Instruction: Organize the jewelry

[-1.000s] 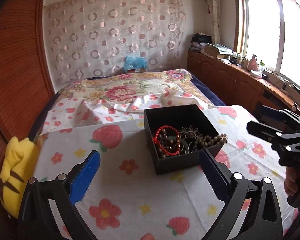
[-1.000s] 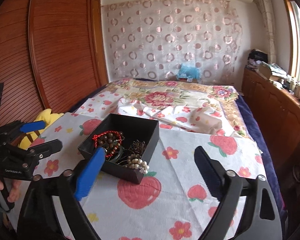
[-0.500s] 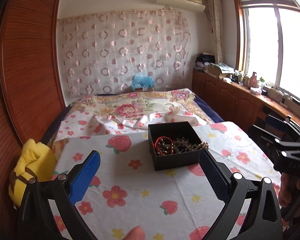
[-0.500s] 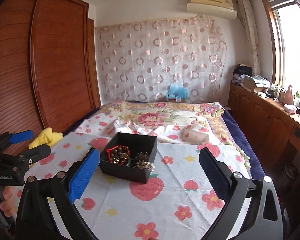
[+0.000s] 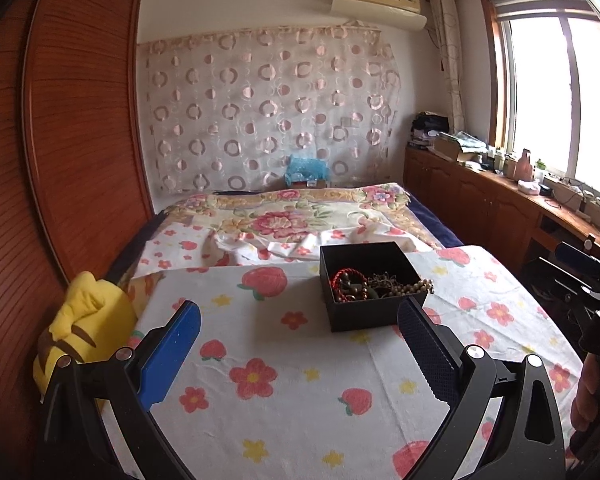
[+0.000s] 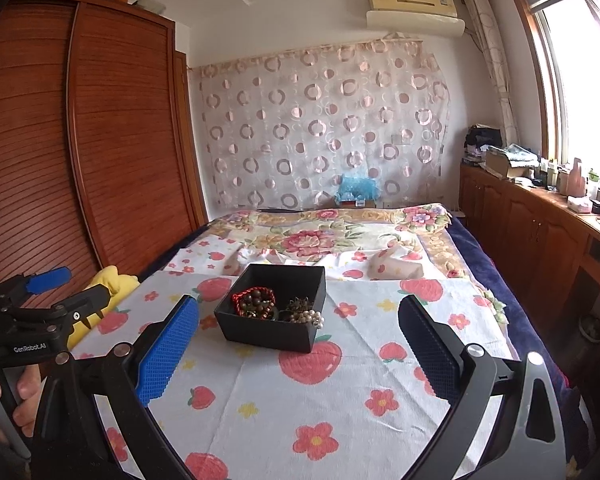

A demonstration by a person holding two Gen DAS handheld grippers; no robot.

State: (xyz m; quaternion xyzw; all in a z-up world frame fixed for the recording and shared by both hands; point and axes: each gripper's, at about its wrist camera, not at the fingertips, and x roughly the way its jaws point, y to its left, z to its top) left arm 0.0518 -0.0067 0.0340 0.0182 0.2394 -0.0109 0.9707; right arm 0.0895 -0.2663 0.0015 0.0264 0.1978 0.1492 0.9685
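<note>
Currently both grippers hang above the strawberry-and-flower cloth (image 5: 300, 360) spread over the near end of the bed; left gripper (image 5: 300, 344) has its jaws spread wide, one blue pad and one dark pad well apart, nothing between them; right gripper (image 6: 298, 340) likewise spread wide and holding nothing; neither touches the box. Black open-topped box (image 5: 374, 312) sits on the cloth, ahead of both grippers; in the left wrist view it lies right of centre, its near right corner just above the dark pad; in the right wrist view (image 6: 274, 332) it lies left of centre, between the two pads in the picture but beyond them. Inside the box: red corded bracelet (image 5: 342, 280) with dark round beads at the left side; pale bead strand (image 5: 412, 287) at the right, draped over the box's right edge; a dark metallic tangle (image 6: 298, 305) between them, detail too fine to tell. Right wrist view shows the left gripper at far left with a hand (image 6: 4, 404) on its handle; left wrist view shows the right gripper at far right edge, fingers of a hand (image 5: 592, 392) partly visible. Yellow plush toy (image 5: 84, 320) lies at the cloth's left edge, beside the wooden slatted wardrobe (image 5: 60, 160); floral quilt (image 5: 292, 216) covers the far half of the bed.
</note>
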